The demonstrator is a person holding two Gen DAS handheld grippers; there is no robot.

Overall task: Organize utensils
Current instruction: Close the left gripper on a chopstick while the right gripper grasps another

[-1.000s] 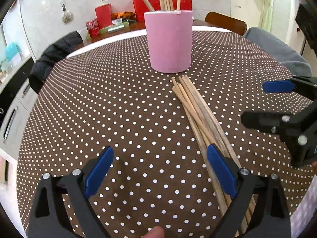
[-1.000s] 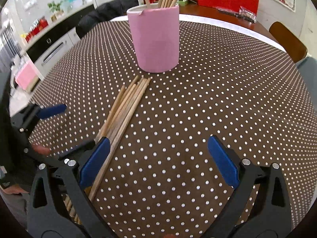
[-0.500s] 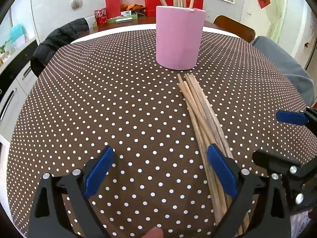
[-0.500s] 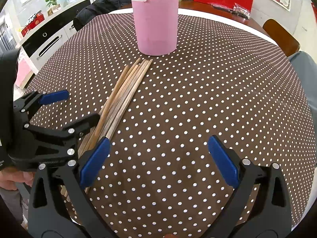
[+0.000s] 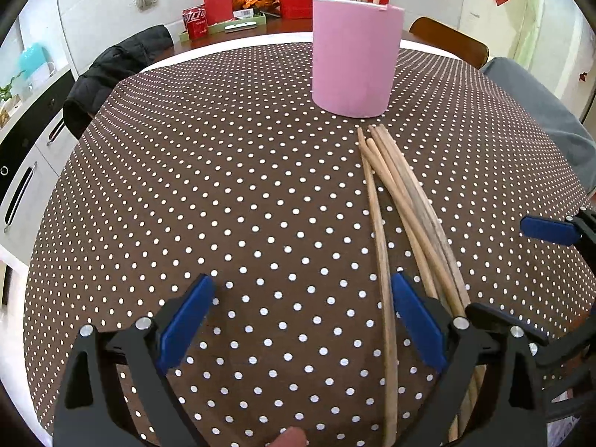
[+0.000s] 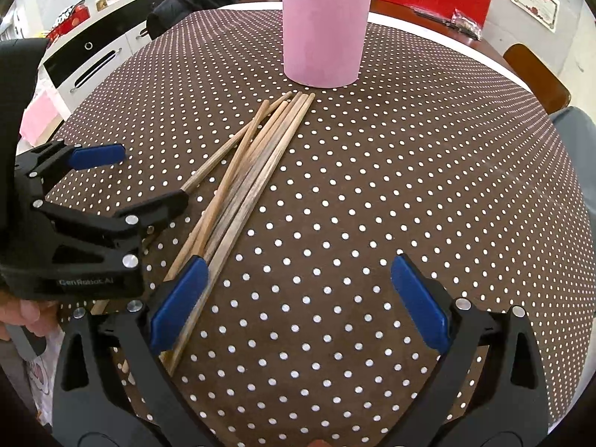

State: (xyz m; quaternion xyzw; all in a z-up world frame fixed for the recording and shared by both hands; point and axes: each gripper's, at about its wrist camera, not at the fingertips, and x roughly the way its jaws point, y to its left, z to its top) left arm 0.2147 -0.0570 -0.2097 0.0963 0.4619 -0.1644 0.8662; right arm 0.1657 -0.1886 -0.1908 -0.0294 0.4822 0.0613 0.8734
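A pink cylindrical holder (image 5: 357, 57) stands upright on the dotted brown tablecloth with several wooden chopsticks in it; it also shows in the right wrist view (image 6: 325, 29). A bundle of several loose wooden chopsticks (image 5: 404, 201) lies in front of it, also seen in the right wrist view (image 6: 257, 171). One chopstick (image 5: 380, 260) has slid apart and lies between my left gripper's fingers. My left gripper (image 5: 303, 320) is open, low over the chopsticks' near ends. My right gripper (image 6: 298, 294) is open and empty, just right of the bundle.
The round table's near edge (image 6: 558, 391) is close under both grippers. A black jacket (image 5: 111, 74) hangs on a chair at the far left. A wooden chair (image 5: 450, 43) and a grey one (image 5: 540, 111) stand at the right. Red boxes (image 5: 216, 0) sit behind the table.
Both grippers have drawn back toward the table's near edge and lower. One chopstick has separated from the bundle and now lies between the left gripper's fingers.
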